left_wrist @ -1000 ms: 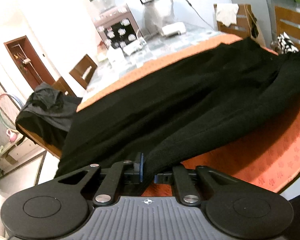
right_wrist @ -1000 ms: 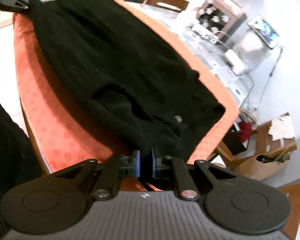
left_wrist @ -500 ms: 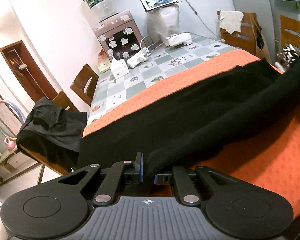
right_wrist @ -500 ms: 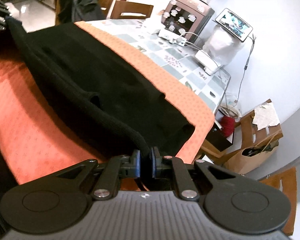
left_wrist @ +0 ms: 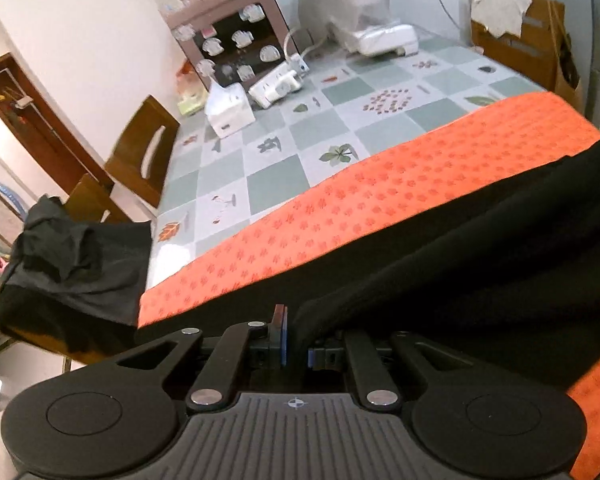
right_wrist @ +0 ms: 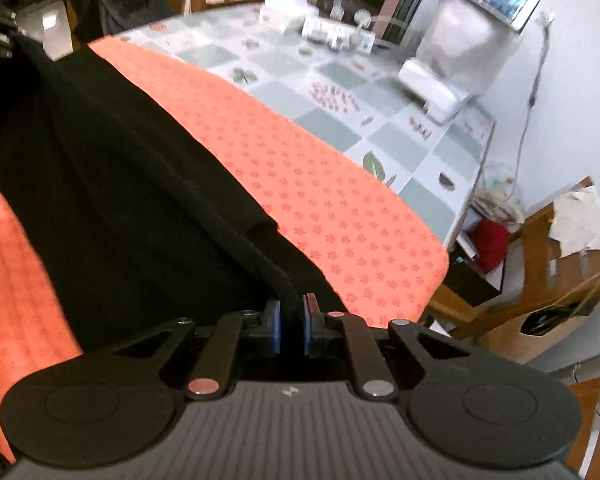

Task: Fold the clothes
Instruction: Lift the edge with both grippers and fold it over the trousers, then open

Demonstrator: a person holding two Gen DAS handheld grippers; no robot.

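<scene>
The left gripper (left_wrist: 296, 350) pinches one end of the black garment (left_wrist: 460, 264); the right gripper (right_wrist: 290, 326) clamps the other end at lower centre, keeping the edge taut above the orange mat (right_wrist: 308, 184) on the surface (left_wrist: 340, 92) for folding.

Bright even indoor light, heavy fisheye bending at the edges, motion blur across the far table (right_wrist: 340, 76), black garment (left_wrist: 480, 248) dark and nearly detailless, corners vignetted

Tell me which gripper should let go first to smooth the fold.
Probably neither yet: the left gripper and right gripper are each shut on an edge of the black garment, held over the orange mat. Lower both together, then release.
</scene>
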